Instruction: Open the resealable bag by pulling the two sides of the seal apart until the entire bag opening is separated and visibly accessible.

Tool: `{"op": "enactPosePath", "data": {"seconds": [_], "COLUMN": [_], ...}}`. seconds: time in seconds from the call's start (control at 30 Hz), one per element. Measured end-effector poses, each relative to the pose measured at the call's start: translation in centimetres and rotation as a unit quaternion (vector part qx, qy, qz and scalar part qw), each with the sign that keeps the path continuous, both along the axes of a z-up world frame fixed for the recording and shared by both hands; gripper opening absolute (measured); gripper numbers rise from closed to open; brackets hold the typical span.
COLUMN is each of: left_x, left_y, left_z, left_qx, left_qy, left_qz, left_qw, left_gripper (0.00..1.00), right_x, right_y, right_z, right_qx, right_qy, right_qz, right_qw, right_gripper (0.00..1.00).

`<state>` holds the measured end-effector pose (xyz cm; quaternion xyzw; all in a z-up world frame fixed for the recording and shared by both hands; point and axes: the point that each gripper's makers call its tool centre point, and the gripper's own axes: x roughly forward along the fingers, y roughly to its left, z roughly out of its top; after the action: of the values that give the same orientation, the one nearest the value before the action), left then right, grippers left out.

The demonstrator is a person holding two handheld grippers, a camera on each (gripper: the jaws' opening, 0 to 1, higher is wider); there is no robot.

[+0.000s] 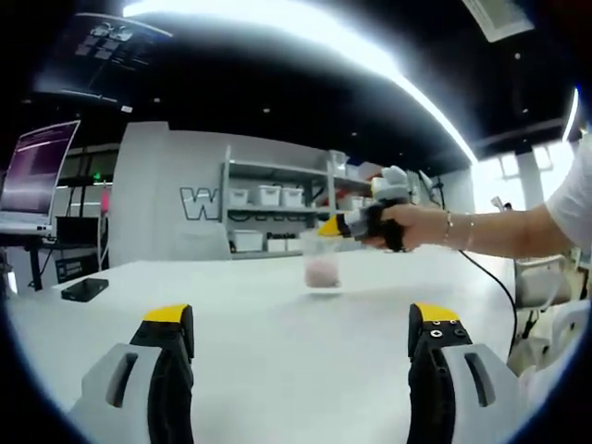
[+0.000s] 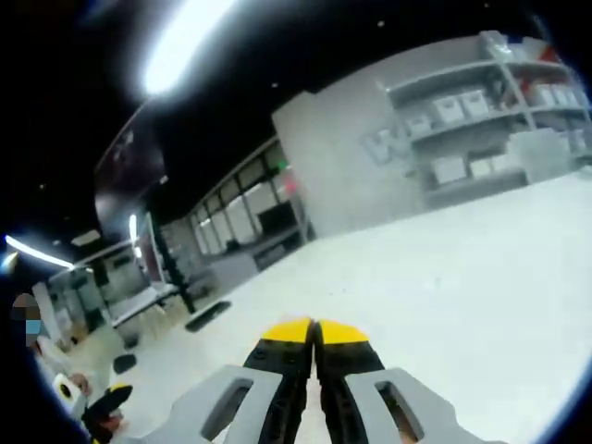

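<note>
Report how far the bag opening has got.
Done: the right claw has hold of the bag at its top edge, above the white table; its jaws look pressed together in the right gripper view. In hand: that one-sided grip. Left: the left claw stands open and short of the bag, so the seal looks unpulled.

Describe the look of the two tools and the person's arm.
Left tool: grey bodies, black inner jaws, yellow tips. Right tool has the same colours; in the left gripper view a black cable trails from it. The person's hand wears a wrist bracelet, with a white short sleeve above.
</note>
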<state>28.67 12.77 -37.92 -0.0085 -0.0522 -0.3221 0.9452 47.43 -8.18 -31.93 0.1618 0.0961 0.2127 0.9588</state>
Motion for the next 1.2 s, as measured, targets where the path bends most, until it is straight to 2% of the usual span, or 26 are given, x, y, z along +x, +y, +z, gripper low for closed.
{"op": "enactPosePath", "data": {"seconds": [1.2], "left_x": [-0.1], "left_y": [0.1], "left_z": [0.1], "left_qx": [-0.002], "left_qy": [-0.003], "left_qz": [-0.001], "left_qw": [1.0], "left_gripper": [0.96], "right_x": [5.2], "right_y": [0.3], "right_z": [-0.4], "right_qx": [-0.025], "right_qy": [0.019], "right_qz": [-0.026], "right_qw": [0.9992], "right_gripper": [0.0]}}
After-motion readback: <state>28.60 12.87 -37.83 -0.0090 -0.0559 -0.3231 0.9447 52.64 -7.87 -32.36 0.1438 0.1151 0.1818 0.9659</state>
